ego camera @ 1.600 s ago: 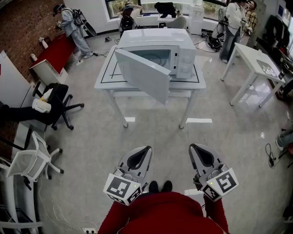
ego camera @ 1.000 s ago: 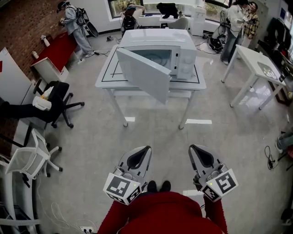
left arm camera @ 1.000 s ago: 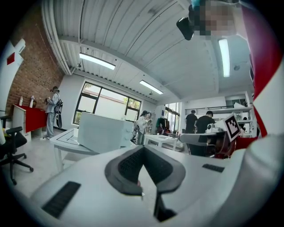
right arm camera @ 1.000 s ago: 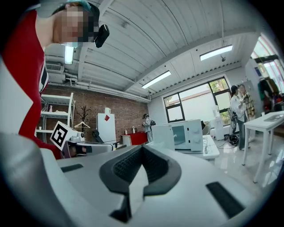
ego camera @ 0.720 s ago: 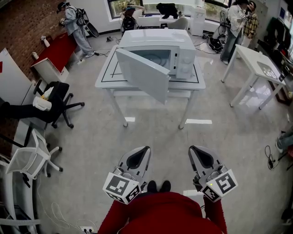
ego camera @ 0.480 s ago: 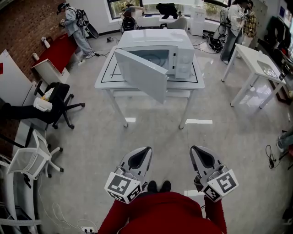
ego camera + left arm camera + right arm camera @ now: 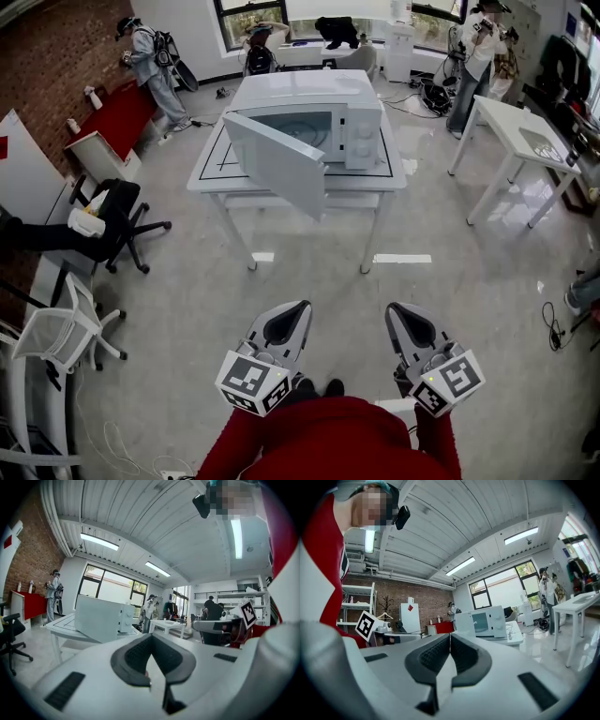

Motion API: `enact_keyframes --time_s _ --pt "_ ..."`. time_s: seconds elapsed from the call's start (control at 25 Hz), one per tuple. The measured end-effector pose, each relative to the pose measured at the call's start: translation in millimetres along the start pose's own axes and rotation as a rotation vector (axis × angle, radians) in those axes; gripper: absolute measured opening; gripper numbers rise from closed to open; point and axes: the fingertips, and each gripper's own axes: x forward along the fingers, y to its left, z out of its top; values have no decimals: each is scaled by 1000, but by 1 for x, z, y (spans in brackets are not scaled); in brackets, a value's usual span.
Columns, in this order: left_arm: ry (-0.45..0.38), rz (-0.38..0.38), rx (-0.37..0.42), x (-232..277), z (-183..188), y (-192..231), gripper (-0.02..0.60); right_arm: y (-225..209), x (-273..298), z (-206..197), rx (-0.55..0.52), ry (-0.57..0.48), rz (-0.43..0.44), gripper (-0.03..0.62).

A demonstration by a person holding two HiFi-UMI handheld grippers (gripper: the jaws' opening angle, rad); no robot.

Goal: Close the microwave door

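Observation:
A white microwave (image 7: pixel 314 103) stands on a white table (image 7: pixel 208 173) across the floor ahead of me. Its door (image 7: pixel 277 164) hangs open, swung out to the left toward me. Both grippers are held low in front of the red sleeves, well short of the table. My left gripper (image 7: pixel 301 306) is shut with nothing in it, and so is my right gripper (image 7: pixel 393 308). In the left gripper view the left gripper (image 7: pixel 151 637) points at the microwave (image 7: pixel 105 618). In the right gripper view the right gripper (image 7: pixel 450 636) faces the microwave (image 7: pixel 490 619) and its open door (image 7: pixel 464 620).
A black office chair (image 7: pixel 117 220) and a white chair (image 7: pixel 61 333) stand at the left. A second white table (image 7: pixel 511 127) is at the right. Several people stand near the far windows. Cables lie on the floor at the right (image 7: pixel 555 319).
The microwave and table have grown slightly and slid down-left in the head view as I stepped toward them. Both grippers kept their pose and stayed shut.

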Motion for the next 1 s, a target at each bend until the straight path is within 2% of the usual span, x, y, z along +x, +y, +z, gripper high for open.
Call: enact_keyframes --time_s 0.32,0.6,1.0 --pt "-30 39 55 6 18 -5 11 -12 -11 6 6 -28 7 14" --pt "-33 82 45 15 21 6 10 -25 -9 4 22 -27 14 14" --pt "-24 104 45 42 23 28 11 -44 15 3 36 -10 22 14"
